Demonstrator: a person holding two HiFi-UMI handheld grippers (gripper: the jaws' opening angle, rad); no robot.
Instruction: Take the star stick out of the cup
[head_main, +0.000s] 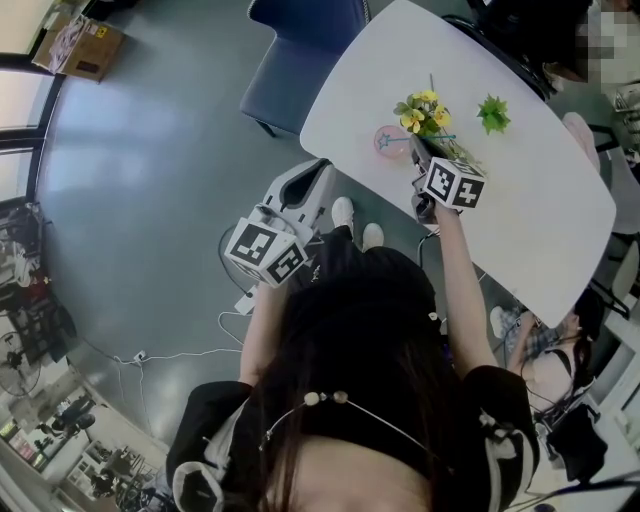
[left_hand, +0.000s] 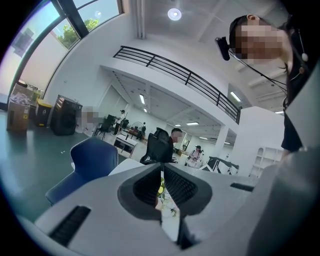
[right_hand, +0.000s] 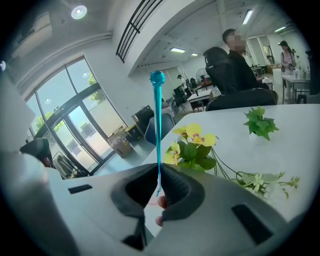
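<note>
1. The slim teal ball-tipped stick (right_hand: 158, 130) stands upright, its lower end pinched between the closed jaws of the right gripper (right_hand: 159, 186).
2. The round pink cup (head_main: 390, 142) sits just beside those jaws, near the edge of the white table (head_main: 540, 220); yellow artificial flowers (head_main: 422, 112) lie close behind; bare tabletop opens to the right.
3. The right arm reaches forward over that edge; the left gripper (left_hand: 161, 172) hangs off the table, jaws together, empty.

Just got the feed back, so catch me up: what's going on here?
A person works a gripper in each hand. The right gripper is shut on the thin teal star stick, which stands up from its jaws over the white table, near the pink cup and yellow flowers. The left gripper hangs off the table, jaws together, empty.
</note>
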